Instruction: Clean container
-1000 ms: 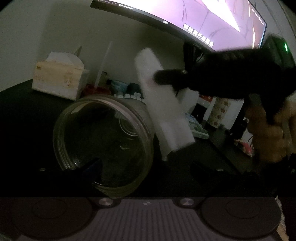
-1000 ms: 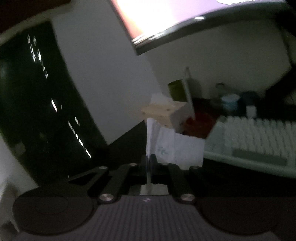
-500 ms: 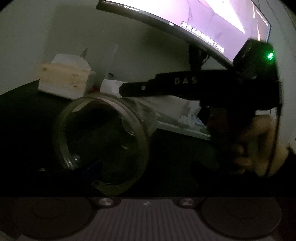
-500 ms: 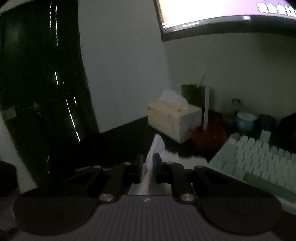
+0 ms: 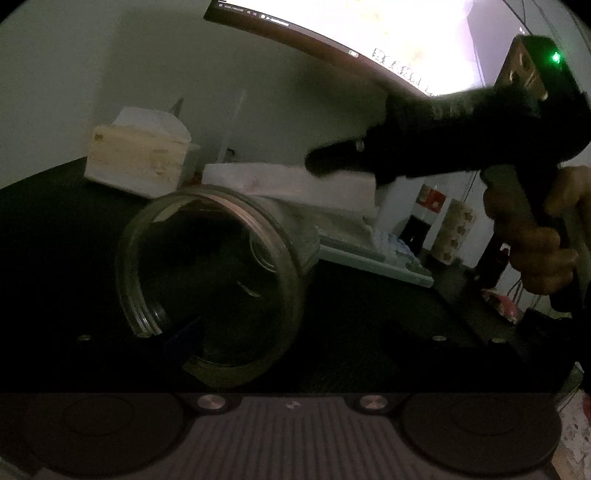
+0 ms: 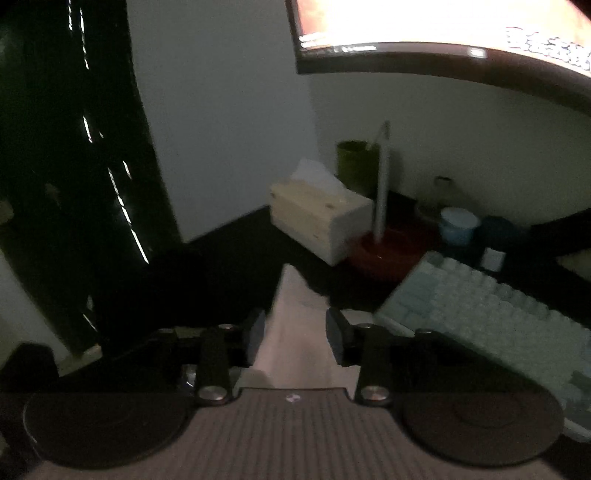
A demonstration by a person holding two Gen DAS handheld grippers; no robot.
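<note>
- The container (image 5: 207, 284), a clear glass jar with a threaded rim, lies tilted with its open mouth toward the left wrist camera, over the dark desk (image 5: 55, 240).
- The left gripper (image 5: 184, 339) is hard to make out in the dim light; one dark finger (image 5: 181, 338) crosses the jar's lower rim, so it appears clamped on the jar's wall.
- The white tissue (image 5: 291, 181) lies folded just above and behind the jar's upper edge, apparently touching the glass.
- The right gripper (image 6: 295, 328) has its jaws spread apart, the tissue (image 6: 291, 325) lying loose between them; a pale corner sticks out forward.
- A hand (image 5: 535, 240) grips that tool's handle at the right of the left view.
- Behind stand a tissue box (image 6: 317, 218), a pale keyboard (image 6: 491, 317) and a lit monitor (image 6: 443, 33).
</note>
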